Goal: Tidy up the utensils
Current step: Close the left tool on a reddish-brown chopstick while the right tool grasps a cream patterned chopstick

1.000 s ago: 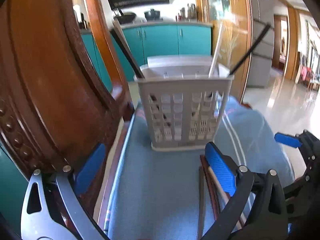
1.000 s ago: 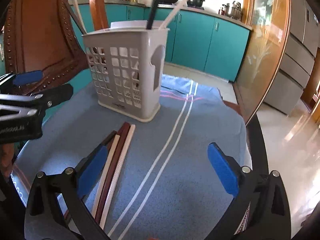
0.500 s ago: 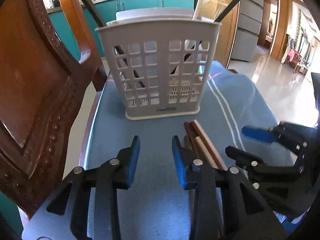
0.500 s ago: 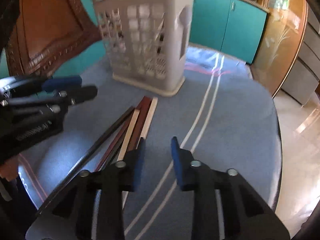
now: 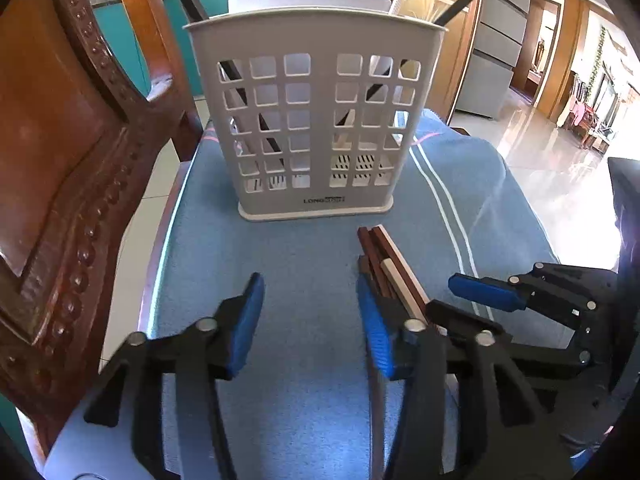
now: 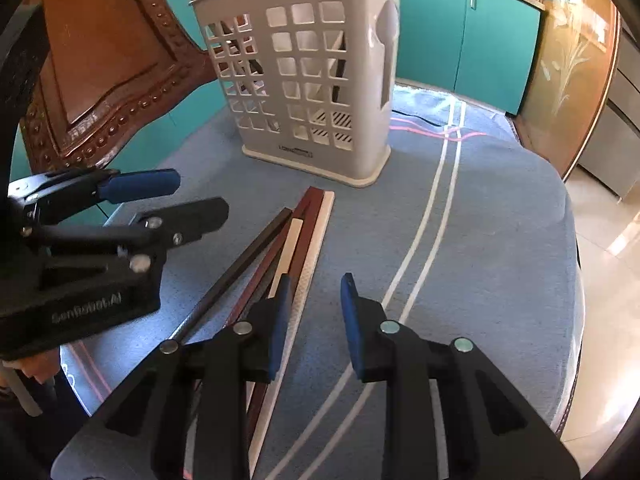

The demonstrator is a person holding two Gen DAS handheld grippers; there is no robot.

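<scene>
A grey slotted utensil basket stands on the blue cloth, with several chopsticks leaning inside; it also shows in the right wrist view. A bundle of brown, white and dark chopsticks lies flat on the cloth in front of it, also seen in the right wrist view. My left gripper is partly open and empty, just left of the bundle, its right finger touching it. My right gripper is narrowly open and empty, its left finger over the bundle's right edge.
A carved wooden chair back rises close on the left of the table. The blue cloth with white stripes covers the round table; its edge drops off at right. Teal cabinets stand behind.
Both grippers dropped toward the table and closed from wide open to a narrower gap. The left then reopened somewhat. Both now sit beside the chopstick bundle.
</scene>
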